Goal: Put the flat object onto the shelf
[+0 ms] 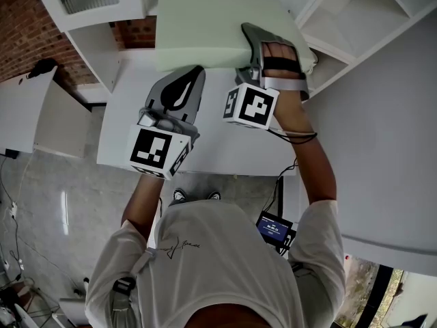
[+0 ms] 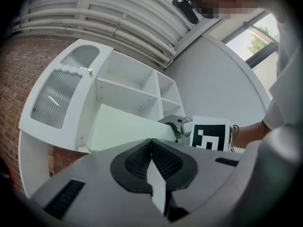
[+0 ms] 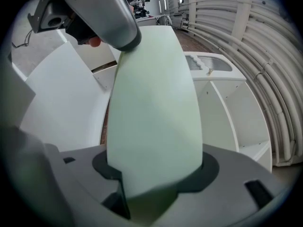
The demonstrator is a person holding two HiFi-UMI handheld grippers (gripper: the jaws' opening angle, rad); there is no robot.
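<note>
No text, label or number is legible.

White T-shirt [image 1: 225,265], black hand straps [image 1: 278,64]

Slab [image 1: 205,29]: matt, pale green, foam-like. Shelf [image 1: 355,19]: smooth white, slight sheen. Brick wall [image 1: 27,26]: rough.

The flat pad [image 1: 198,29] lies over the table [image 1: 225,152], left of the shelf [image 1: 348,19], in the right gripper [image 3: 156,178].
</note>
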